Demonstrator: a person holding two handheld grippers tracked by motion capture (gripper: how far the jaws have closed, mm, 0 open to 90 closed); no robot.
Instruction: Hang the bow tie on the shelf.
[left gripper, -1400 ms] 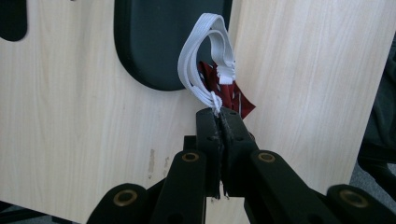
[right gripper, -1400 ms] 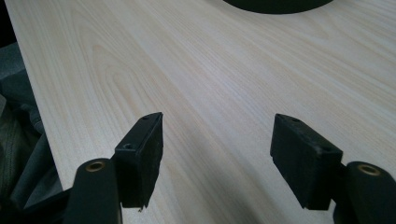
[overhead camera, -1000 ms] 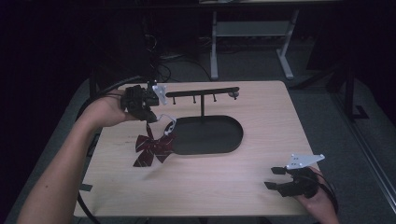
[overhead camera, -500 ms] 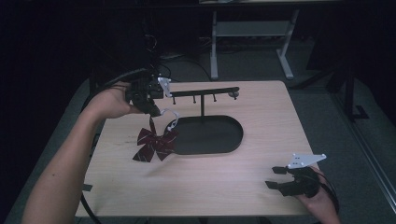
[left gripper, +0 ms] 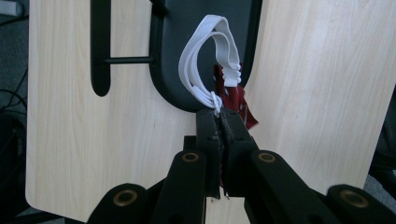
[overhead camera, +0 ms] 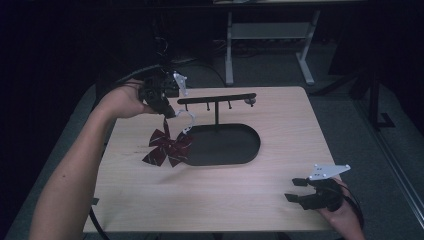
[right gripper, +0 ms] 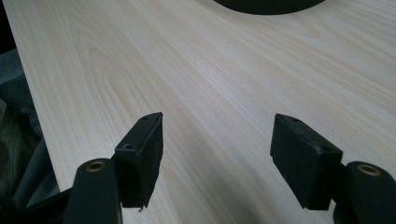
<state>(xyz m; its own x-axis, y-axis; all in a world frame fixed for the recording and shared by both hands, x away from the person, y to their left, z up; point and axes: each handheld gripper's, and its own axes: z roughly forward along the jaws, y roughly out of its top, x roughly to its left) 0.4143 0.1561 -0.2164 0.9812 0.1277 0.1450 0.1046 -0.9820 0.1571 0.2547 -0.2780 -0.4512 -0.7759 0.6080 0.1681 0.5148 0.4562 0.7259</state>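
My left gripper hangs over the table's left half, just left of the black stand, shut on a white elastic loop. A dark red bow dangles from that loop, its lower tips near the wood. In the left gripper view the jaws pinch the white elastic loop, with the red bow behind them. The stand has a hook bar on a post over an oval black base. My right gripper rests open near the front right corner, nothing between its fingertips.
The light wooden table has bare wood in front of the stand and around the right gripper. Small pegs hang under the hook bar. A black cable runs off the table's left edge. A white desk frame stands on the floor behind.
My left gripper has risen a little and drifted right toward the stand's bar, carrying the loop and bow with it. The right gripper has stayed put.
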